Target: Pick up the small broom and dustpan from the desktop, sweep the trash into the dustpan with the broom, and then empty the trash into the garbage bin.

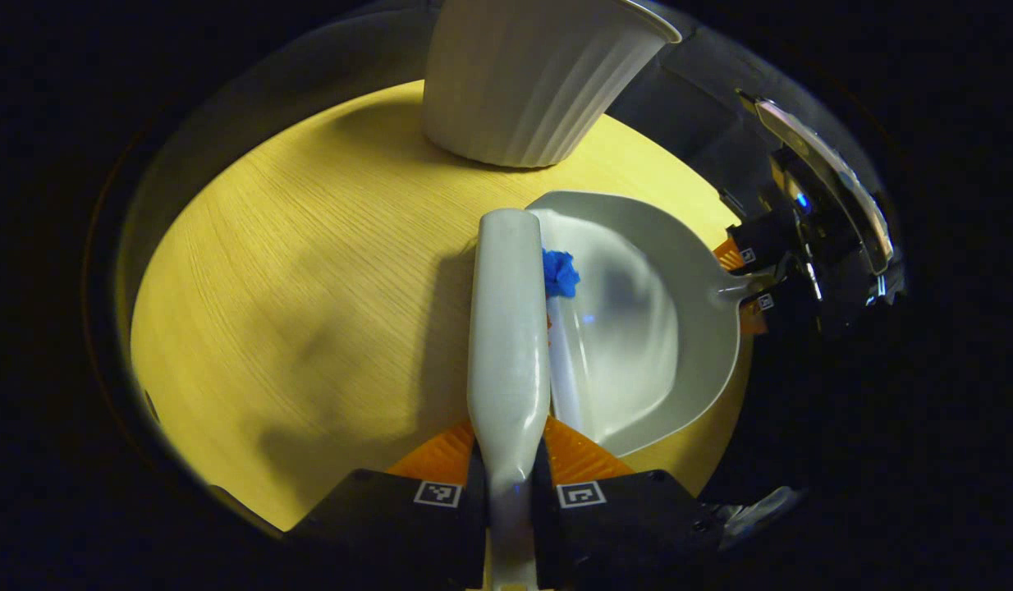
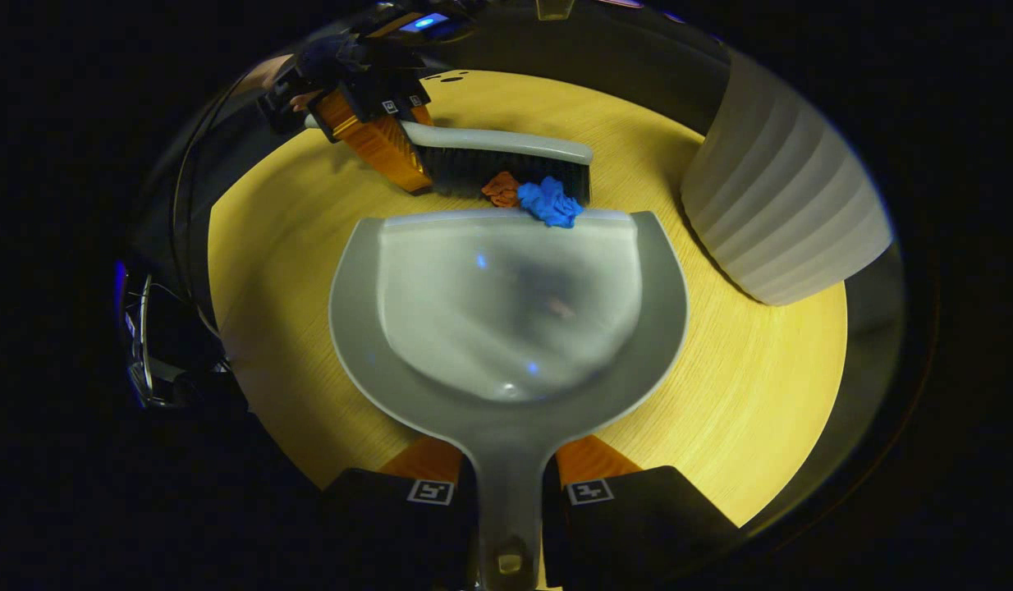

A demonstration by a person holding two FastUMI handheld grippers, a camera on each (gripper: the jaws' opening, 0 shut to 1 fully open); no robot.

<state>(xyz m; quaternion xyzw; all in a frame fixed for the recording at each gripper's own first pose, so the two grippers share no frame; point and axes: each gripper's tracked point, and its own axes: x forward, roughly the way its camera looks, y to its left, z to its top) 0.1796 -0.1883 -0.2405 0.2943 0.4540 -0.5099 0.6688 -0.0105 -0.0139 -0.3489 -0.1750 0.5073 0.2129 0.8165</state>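
Pale yellow wood of the desktop (image 2: 761,394) carries the whole scene under dim light. Both fingers of the left gripper (image 1: 506,492) press on the handle of the small broom (image 1: 508,328), and both fingers of the right gripper (image 2: 511,492) press on the handle of the dustpan (image 2: 506,328). Outward from there, the broom bristles stand just behind the front lip of the dustpan, and the trash, a blue scrap (image 2: 549,202) and an orange scrap (image 2: 501,189), lies between bristles and lip, the blue one already touching the lip. The step seems to be the sweeping itself. To do it well, I think the lip must stay flat on the wood and the broom pull low and straight toward the pan. A ribbed white garbage bin (image 2: 781,213) stands near the dustpan, on the same desktop
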